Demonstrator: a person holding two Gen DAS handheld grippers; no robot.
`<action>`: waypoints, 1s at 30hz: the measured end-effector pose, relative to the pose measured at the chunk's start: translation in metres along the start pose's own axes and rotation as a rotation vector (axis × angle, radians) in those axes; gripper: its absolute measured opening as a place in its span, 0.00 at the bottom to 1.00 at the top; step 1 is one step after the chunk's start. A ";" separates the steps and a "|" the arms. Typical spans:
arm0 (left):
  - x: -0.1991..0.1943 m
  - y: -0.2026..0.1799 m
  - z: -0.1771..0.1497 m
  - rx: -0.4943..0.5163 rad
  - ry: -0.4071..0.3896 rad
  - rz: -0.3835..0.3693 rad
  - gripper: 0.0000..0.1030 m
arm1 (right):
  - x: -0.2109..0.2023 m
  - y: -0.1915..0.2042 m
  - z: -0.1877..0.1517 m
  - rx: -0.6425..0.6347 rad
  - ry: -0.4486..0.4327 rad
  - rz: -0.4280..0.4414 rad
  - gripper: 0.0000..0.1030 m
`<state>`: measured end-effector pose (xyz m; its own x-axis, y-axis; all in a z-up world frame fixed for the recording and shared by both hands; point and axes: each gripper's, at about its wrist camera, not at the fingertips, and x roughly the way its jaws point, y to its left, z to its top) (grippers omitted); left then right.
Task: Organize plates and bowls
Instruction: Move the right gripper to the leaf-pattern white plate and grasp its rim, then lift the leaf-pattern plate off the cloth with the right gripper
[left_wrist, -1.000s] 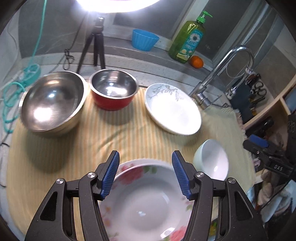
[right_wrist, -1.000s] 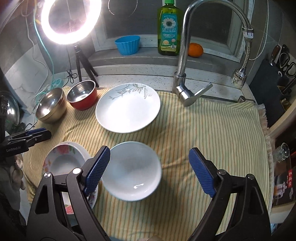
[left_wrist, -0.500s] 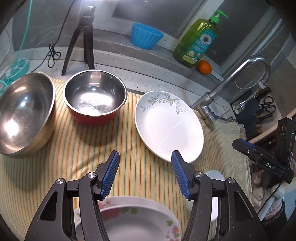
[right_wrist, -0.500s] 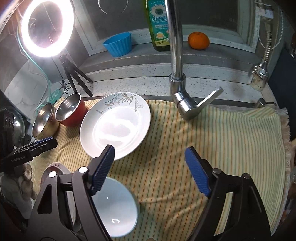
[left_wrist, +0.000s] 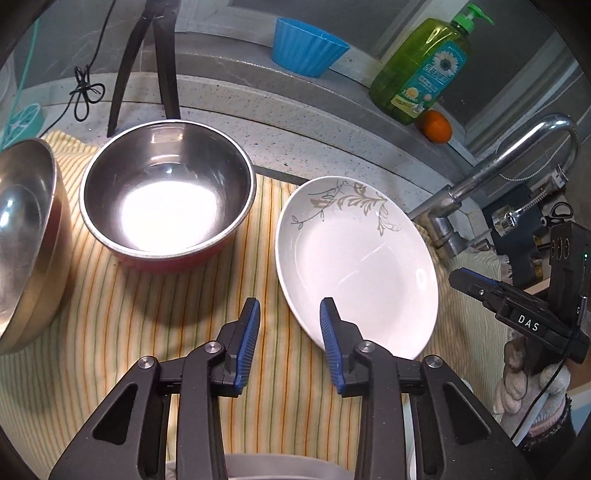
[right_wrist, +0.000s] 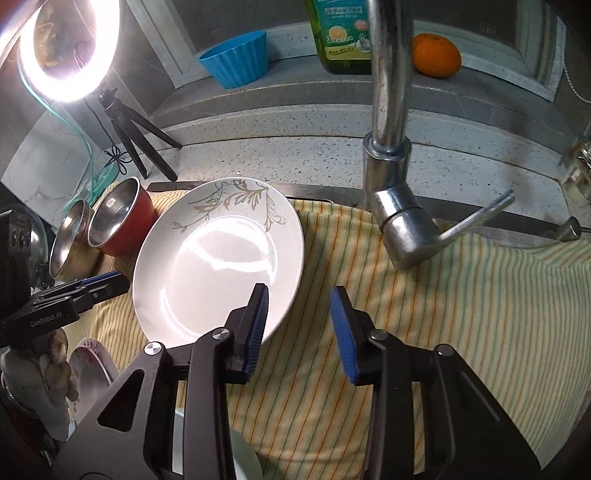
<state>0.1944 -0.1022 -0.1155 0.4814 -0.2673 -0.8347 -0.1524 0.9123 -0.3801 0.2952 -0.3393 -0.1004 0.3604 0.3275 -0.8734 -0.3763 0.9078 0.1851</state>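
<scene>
A white plate with a leaf pattern (left_wrist: 354, 254) (right_wrist: 221, 258) lies on the striped cloth. My left gripper (left_wrist: 290, 314) is open and empty, its right finger just over the plate's near-left rim. My right gripper (right_wrist: 299, 299) is open and empty, its left finger over the plate's right rim. A red bowl with a steel inside (left_wrist: 166, 195) (right_wrist: 118, 218) and a larger steel bowl (left_wrist: 26, 236) (right_wrist: 70, 243) stand to the left. A floral plate (right_wrist: 92, 358) shows at the lower left, partly hidden. A white bowl's edge (right_wrist: 245, 458) sits under my right gripper.
A chrome faucet (right_wrist: 391, 147) (left_wrist: 491, 173) stands right of the plate. A blue cup (left_wrist: 308, 46), a soap bottle (left_wrist: 421, 70) and an orange (left_wrist: 437, 125) sit on the back ledge. A ring light on a tripod (right_wrist: 70, 48) stands at the back left.
Both grippers moved forward toward the leaf plate; it looks larger and closer. The floral plate and white bowl slid down out of the middle of the views. The right gripper's opening narrowed.
</scene>
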 end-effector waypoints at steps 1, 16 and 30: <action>0.002 0.001 0.002 -0.004 0.002 0.000 0.29 | 0.003 0.001 0.002 -0.006 0.003 -0.005 0.35; 0.024 0.007 0.014 -0.013 0.038 -0.005 0.23 | 0.037 -0.001 0.018 -0.006 0.065 -0.024 0.22; 0.033 0.003 0.021 0.022 0.051 -0.019 0.11 | 0.051 0.004 0.019 -0.003 0.096 -0.008 0.11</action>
<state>0.2278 -0.1015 -0.1361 0.4397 -0.2997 -0.8466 -0.1245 0.9132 -0.3879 0.3282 -0.3141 -0.1355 0.2803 0.2935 -0.9139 -0.3759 0.9096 0.1769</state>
